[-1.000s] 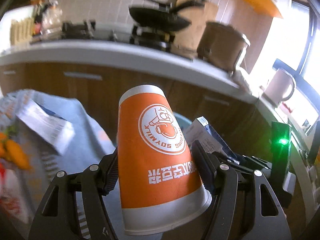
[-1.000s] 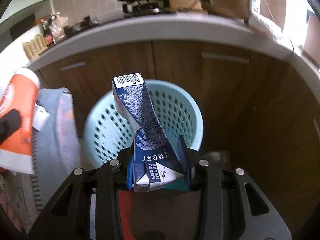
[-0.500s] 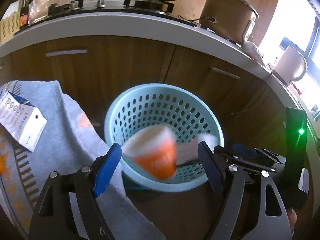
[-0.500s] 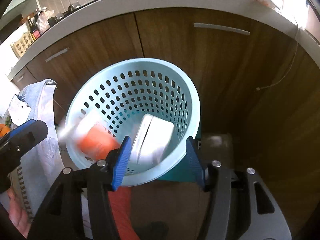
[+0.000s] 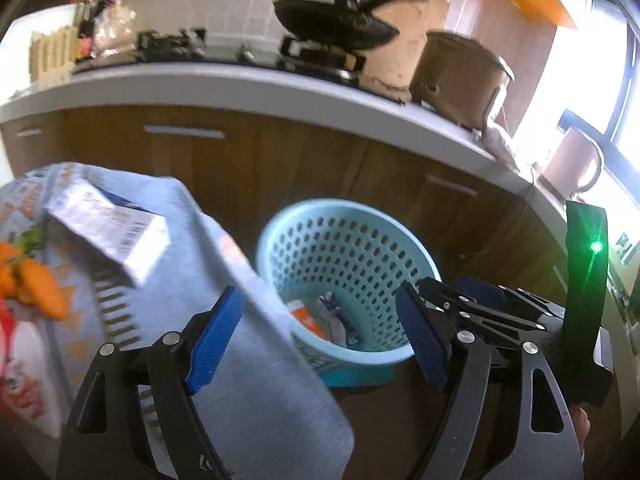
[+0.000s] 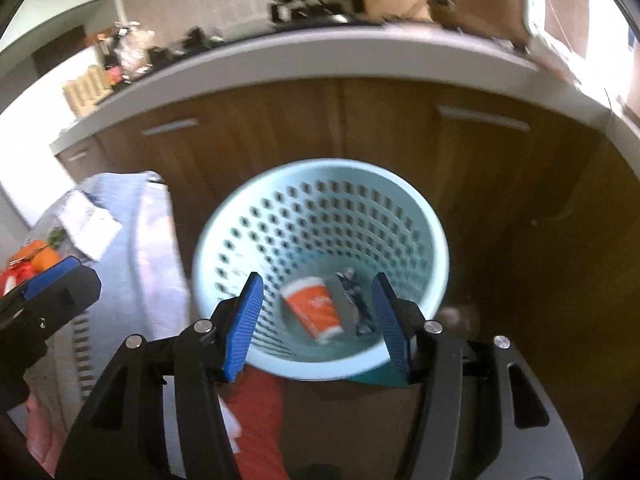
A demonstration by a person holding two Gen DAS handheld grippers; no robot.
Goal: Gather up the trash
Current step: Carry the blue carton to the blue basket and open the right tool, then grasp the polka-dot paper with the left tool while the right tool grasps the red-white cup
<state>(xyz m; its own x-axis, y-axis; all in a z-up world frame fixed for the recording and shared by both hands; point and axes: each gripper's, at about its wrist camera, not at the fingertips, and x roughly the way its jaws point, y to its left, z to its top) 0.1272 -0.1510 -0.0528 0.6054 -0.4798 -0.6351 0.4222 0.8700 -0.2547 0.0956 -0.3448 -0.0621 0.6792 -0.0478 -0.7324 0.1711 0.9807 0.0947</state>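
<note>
A light blue perforated basket stands on the floor in front of brown cabinets. An orange paper cup and a blue-and-white carton lie on its bottom. My right gripper is open and empty above the basket's near rim. My left gripper is open and empty, above the basket's left side and the cloth edge. A white carton lies on the grey cloth at left.
The cloth-covered surface at left also holds orange carrot-like items and a red-and-white packet. A white counter above the cabinets carries a black wok, a brown pot and a kettle.
A second ago each gripper held an item. Both opened, and the cup and carton fell and now lie still in the basket. Both grippers have tilted up and back.
</note>
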